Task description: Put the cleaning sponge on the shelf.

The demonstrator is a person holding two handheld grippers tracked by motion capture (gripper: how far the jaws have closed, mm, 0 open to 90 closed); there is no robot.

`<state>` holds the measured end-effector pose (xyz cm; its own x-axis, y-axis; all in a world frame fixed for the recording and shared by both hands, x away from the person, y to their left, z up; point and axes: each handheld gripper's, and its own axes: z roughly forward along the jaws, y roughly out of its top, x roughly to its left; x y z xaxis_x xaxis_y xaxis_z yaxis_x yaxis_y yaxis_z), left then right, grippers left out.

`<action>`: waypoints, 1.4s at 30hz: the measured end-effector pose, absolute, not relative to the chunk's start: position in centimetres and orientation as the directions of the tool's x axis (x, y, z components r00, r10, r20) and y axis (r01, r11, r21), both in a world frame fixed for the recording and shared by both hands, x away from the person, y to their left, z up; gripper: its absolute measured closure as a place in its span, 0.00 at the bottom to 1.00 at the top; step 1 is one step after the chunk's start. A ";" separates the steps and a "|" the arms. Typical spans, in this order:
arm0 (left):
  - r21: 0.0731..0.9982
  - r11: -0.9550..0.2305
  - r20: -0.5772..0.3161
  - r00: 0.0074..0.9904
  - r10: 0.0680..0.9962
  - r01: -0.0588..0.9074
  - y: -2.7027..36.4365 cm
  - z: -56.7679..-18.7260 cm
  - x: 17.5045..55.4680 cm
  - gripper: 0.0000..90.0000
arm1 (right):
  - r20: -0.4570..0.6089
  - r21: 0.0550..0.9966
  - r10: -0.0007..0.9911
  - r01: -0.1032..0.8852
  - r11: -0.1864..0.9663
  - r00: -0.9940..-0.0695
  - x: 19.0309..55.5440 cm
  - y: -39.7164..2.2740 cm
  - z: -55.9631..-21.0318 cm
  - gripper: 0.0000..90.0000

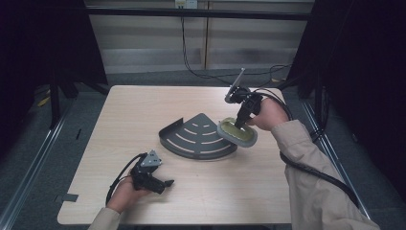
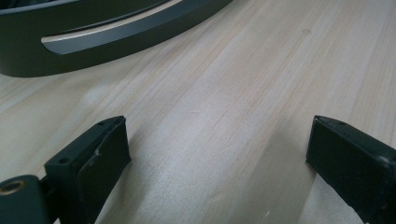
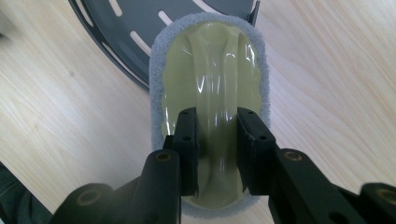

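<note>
A scrubbing pad (image 1: 237, 132) with a grey felt rim and a glossy yellow-green handle ridge (image 3: 215, 93) hangs just above the table. My right gripper (image 1: 241, 123) (image 3: 217, 122) is shut on that ridge from above. The pad's far end overlaps the right edge of a dark grey quarter-round slotted shelf tray (image 1: 198, 136) (image 3: 116, 28) lying flat mid-table. My left gripper (image 1: 165, 184) rests near the front left of the table, pointing right. In the left gripper view its fingers (image 2: 100, 149) stand wide apart over bare wood, and the tray's curved wall (image 2: 84, 39) is ahead.
The light wooden table (image 1: 143, 105) has bare surface around the tray. Black cables (image 1: 306, 170) trail from both grippers; more cables (image 1: 191, 67) hang behind the far edge. Dark frame posts (image 1: 55, 96) stand at both sides.
</note>
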<state>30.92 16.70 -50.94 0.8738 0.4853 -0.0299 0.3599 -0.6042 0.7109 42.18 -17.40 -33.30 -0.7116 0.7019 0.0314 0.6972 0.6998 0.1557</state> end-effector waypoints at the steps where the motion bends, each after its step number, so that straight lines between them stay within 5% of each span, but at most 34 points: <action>1: 0.711 -0.604 -0.030 0.874 0.486 0.360 16.7 -50.9 30.9 0.06 | 0.026 0.159 0.702 0.697 0.700 -0.711 42.2 -17.3 -33.3 0.80; 42: 0.713 -0.601 -0.033 0.874 0.485 0.361 16.7 -51.0 30.9 0.06 | 0.072 0.195 0.798 0.793 0.578 -0.599 44.6 -14.0 -35.6 0.80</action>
